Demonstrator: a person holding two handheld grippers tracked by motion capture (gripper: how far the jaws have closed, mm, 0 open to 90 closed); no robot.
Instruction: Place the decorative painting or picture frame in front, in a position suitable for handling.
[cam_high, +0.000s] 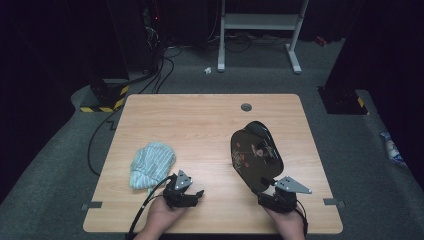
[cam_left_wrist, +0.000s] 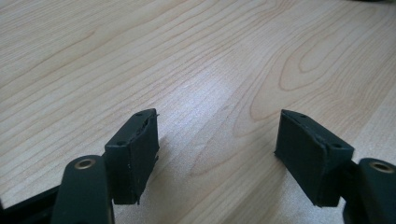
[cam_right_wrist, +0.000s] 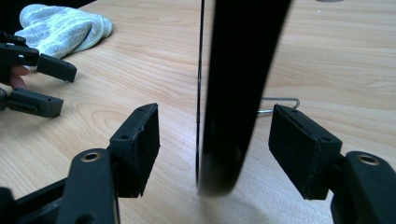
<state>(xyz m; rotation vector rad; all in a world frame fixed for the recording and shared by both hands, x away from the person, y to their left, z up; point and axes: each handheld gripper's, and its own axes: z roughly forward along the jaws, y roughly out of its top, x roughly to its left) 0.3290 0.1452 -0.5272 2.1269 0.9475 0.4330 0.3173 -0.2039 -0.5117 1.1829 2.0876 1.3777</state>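
Observation:
A black lacquered plate with a painted picture on its face stands on its edge at the right of the wooden table. In the right gripper view the plate runs edge-on between the jaws, with a gap on each side and neither pad touching it. My right gripper is open around its lower rim. A thin metal wire lies behind the plate. My left gripper is open over bare wood near the front edge, and it also shows in the right gripper view.
A crumpled striped pale-blue cloth lies on the left of the table, just beyond the left gripper. A grey grommet sits near the far edge. Behind the table are a white frame and floor cables.

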